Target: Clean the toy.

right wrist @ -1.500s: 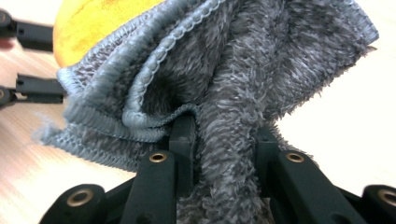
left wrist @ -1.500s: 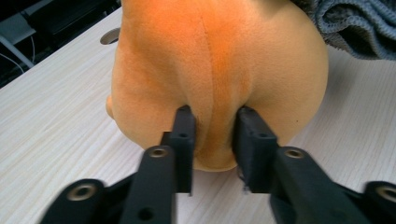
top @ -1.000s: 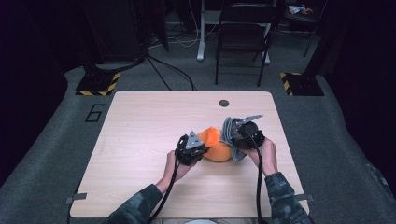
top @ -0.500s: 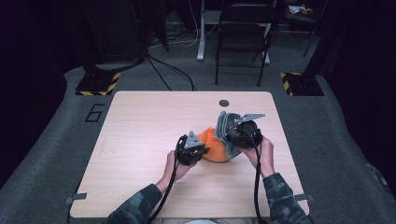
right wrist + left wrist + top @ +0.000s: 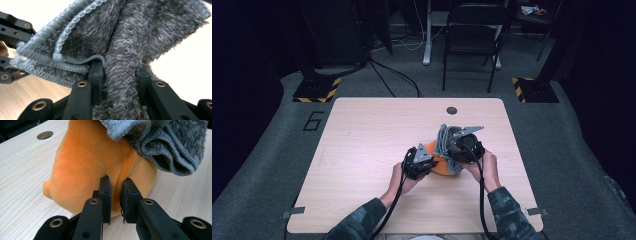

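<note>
An orange plush toy (image 5: 441,168) (image 5: 82,157) lies on the wooden table (image 5: 362,140), right of centre. A grey fuzzy cloth (image 5: 444,139) (image 5: 170,145) (image 5: 130,30) is draped over its top and right side. My left gripper (image 5: 430,161) (image 5: 116,192) is shut on a pinched fold of the orange plush, low on its near side. My right gripper (image 5: 451,146) (image 5: 120,75) holds a bunched part of the grey cloth between its jaws. Those jaws have just been opening a little, with the cloth still packed between them. The left gripper's black linkage (image 5: 10,27) shows behind the cloth.
A round cable hole (image 5: 452,110) (image 5: 45,135) sits near the table's far edge. Beyond the table stand a black chair (image 5: 474,30) and two yellow-and-black striped floor bases (image 5: 317,90). The left half of the tabletop is bare wood.
My right gripper has shifted slightly left and away over the plush, drawing the grey cloth with it. The left gripper and the plush have stayed put.
</note>
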`<state>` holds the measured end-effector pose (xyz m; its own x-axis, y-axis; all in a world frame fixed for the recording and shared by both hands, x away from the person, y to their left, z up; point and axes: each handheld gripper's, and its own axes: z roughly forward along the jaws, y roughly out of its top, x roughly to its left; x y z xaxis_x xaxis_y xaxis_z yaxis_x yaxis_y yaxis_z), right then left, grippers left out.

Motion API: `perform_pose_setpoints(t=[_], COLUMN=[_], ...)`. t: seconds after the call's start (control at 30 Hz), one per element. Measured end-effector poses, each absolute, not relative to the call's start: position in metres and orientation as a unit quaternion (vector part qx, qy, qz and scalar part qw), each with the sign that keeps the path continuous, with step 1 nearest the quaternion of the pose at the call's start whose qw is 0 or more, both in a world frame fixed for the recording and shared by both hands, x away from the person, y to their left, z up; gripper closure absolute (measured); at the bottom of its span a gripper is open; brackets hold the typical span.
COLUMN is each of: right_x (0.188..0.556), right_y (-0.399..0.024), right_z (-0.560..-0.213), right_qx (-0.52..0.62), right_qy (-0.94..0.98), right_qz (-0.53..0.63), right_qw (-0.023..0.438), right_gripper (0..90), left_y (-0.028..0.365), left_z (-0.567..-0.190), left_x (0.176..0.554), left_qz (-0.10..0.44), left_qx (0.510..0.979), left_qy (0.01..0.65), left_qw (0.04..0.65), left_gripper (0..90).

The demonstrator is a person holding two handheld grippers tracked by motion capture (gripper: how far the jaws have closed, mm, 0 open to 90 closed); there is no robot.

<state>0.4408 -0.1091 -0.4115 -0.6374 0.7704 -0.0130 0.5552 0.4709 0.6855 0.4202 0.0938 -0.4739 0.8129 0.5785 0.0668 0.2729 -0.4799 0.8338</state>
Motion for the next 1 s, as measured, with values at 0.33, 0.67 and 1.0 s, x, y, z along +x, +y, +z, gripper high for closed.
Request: perform_pose_setpoints(t=[0.33,0.67,1.0], right_x=[0.44,0.444,0.454], right_y=[-0.114,-0.127,-0.147], right_z=[-0.421,-0.422,-0.437], right_qx=[0.392,0.394,0.426], right_qy=[0.833,0.836,0.831], right_qz=[0.35,0.34,0.32], right_qw=[0.175,0.173,0.16], right_gripper=[67.5,69.9,70.7], left_y=[0.095,0.098,0.102], left_z=[-0.474,-0.475,-0.476], left_x=[0.422,0.425,0.429], left_qz=[0.172,0.164,0.161], left_qx=[0.84,0.831,0.829], left_qy=[0.254,0.264,0.269], left_qw=[0.448,0.461,0.463], left_gripper=[79.9,80.0,80.0])
